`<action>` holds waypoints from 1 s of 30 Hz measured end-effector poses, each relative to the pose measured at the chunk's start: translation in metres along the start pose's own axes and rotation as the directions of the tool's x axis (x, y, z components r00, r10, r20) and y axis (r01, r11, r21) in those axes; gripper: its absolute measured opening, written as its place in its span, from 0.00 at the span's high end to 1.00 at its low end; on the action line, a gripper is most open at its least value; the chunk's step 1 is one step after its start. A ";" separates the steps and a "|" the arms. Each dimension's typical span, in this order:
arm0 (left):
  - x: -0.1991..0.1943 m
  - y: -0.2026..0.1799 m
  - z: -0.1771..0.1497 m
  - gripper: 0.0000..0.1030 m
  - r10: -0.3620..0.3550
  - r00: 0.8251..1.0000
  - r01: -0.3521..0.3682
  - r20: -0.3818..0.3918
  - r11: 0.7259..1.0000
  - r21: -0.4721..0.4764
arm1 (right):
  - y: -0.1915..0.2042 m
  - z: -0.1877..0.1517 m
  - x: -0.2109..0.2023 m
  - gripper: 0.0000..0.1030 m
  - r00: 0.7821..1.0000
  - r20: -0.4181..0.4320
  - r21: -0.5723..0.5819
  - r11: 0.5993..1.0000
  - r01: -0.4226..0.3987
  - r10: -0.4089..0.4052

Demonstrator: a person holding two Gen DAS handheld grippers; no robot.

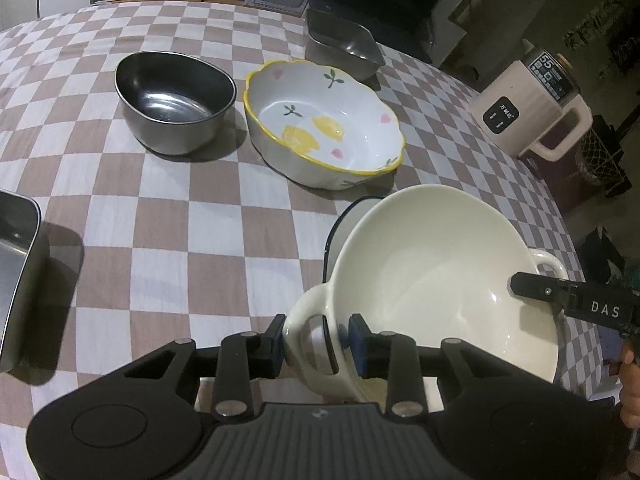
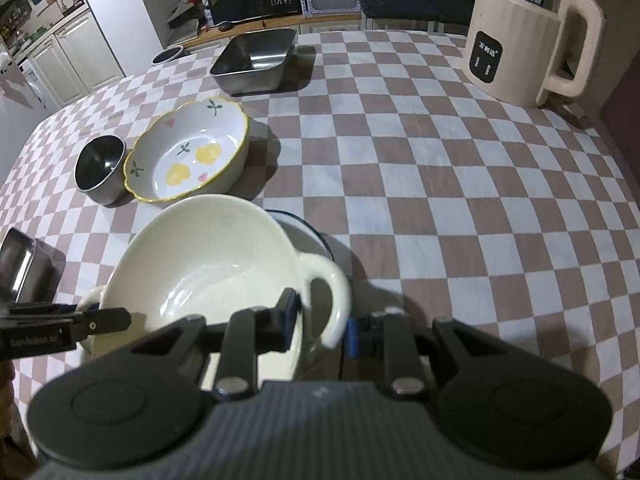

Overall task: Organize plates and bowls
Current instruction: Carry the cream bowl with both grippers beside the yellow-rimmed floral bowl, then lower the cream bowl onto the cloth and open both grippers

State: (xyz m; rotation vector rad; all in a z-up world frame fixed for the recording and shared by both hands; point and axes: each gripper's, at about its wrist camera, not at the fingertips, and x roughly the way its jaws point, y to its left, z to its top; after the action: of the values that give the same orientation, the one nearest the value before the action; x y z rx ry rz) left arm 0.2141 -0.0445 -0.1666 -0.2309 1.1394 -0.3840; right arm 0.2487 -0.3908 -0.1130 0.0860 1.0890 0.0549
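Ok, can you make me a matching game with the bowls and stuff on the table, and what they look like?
Things:
1. cream bowl
2. round steel bowl
3. flower bowl
4. kettle

Looks:
A. yellow rim, lemons inside
B. shiny dark metal, plain
C. pinkish, with a big handle
D. two handles, one between each pair of tongs

Pairs: 1-D, 2-B, 3-A, 4-C
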 end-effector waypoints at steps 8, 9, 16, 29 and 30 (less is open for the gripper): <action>-0.002 -0.001 0.001 0.67 0.002 1.000 -0.002 0.020 1.000 0.021 | 0.006 -0.001 0.003 0.65 0.999 -0.010 -0.064 0.997 0.048 -0.049; -0.003 -0.002 0.002 0.67 0.003 1.000 -0.003 0.022 1.000 0.022 | 0.005 -0.001 0.005 0.65 0.998 -0.020 -0.063 0.997 0.054 -0.055; -0.003 -0.003 0.001 0.65 0.002 1.000 -0.003 0.029 1.000 0.024 | 0.001 0.000 0.008 0.65 0.998 -0.036 -0.048 0.997 0.054 -0.056; -0.006 -0.007 0.000 0.64 0.017 0.999 -0.019 0.034 0.998 0.054 | 0.008 -0.002 0.016 0.61 0.996 -0.037 -0.119 0.990 0.079 -0.084; -0.006 -0.007 0.000 0.64 0.017 0.999 -0.019 0.034 0.998 0.054 | 0.008 -0.002 0.016 0.61 0.996 -0.036 -0.120 0.989 0.080 -0.085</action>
State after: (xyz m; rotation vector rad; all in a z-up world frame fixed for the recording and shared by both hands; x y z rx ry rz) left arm 0.2109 -0.0481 -0.1590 -0.1790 1.0963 -0.3935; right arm 0.2545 -0.3812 -0.1273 -0.0677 1.1275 0.0467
